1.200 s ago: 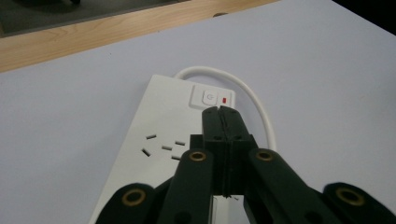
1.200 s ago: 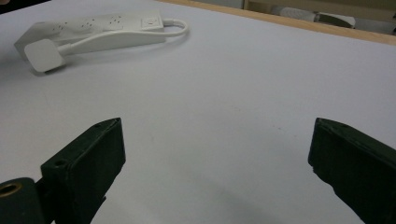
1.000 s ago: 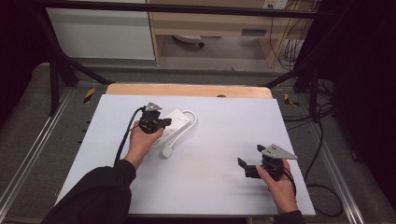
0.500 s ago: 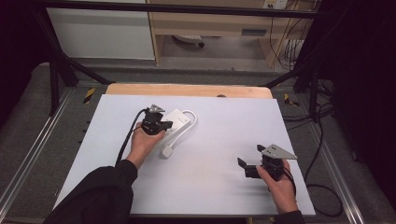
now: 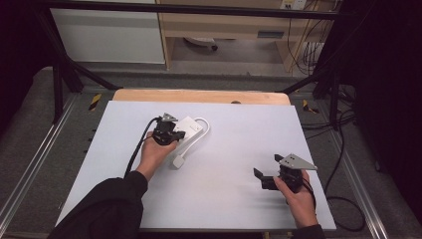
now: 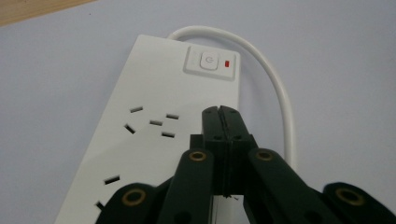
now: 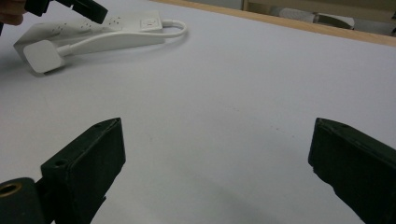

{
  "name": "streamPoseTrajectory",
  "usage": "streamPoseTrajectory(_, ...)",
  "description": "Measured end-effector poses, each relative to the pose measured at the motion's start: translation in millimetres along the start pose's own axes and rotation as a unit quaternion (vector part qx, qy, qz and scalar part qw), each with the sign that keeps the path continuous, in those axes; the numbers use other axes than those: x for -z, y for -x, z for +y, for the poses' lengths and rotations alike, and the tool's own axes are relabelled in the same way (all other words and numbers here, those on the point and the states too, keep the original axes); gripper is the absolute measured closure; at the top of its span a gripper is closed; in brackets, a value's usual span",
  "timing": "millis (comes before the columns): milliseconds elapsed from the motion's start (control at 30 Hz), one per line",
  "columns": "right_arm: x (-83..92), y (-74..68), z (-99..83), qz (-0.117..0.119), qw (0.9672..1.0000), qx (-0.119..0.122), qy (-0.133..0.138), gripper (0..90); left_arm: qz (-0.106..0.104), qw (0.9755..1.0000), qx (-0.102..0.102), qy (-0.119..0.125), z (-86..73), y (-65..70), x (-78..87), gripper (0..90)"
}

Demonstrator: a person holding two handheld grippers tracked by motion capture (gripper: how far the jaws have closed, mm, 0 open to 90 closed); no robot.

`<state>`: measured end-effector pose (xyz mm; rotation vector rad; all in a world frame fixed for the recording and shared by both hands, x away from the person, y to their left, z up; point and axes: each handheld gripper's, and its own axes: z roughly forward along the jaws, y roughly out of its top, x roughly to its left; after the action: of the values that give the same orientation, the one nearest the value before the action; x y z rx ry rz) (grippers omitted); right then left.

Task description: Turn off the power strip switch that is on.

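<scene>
- Table: pale sheet filling the middle of the high view, with a wooden strip along its far edge. Nothing on it but one appliance and your two tools.
- Power strip: white, lying flat, left of centre in the high view; in the left gripper view it runs from lower left to upper centre. Sockets empty.
- Cord: white, loops out from the switch end at the top of the left gripper view and bends back down the right side of the strip. It ends in a square white plug, lying loose at upper left of the right gripper view, just beside the strip.
- Right gripper: lower right of the high view, well apart from the strip. Jaws spread wide, nothing between them.
- Left gripper: your jaws are pressed together with nothing caught in them, tips poised over the strip's upper face, a little short of the switch. Whether they touch the casing cannot be told.
- Power button: top centre of the left gripper view, with a small red indicator at its right.
- Risk: the strip is unheld, so a slanted push from your closed tips would likely slide it across the smooth sheet instead of pressing the button.
- Risk: tips landing beside the button would skid on the casing or nudge the cord.
</scene>
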<state>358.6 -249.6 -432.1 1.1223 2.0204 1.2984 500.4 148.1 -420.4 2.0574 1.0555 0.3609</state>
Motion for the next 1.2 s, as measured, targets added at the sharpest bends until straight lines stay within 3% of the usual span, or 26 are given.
streamPoseTrajectory(1200, 0.1, 1.0, 0.1, -0.001, 1.0, -0.001, 0.0, 4.4, 0.006, 0.9999, -0.008, -0.006, -2.5, 0.0, -5.6, 89.9)
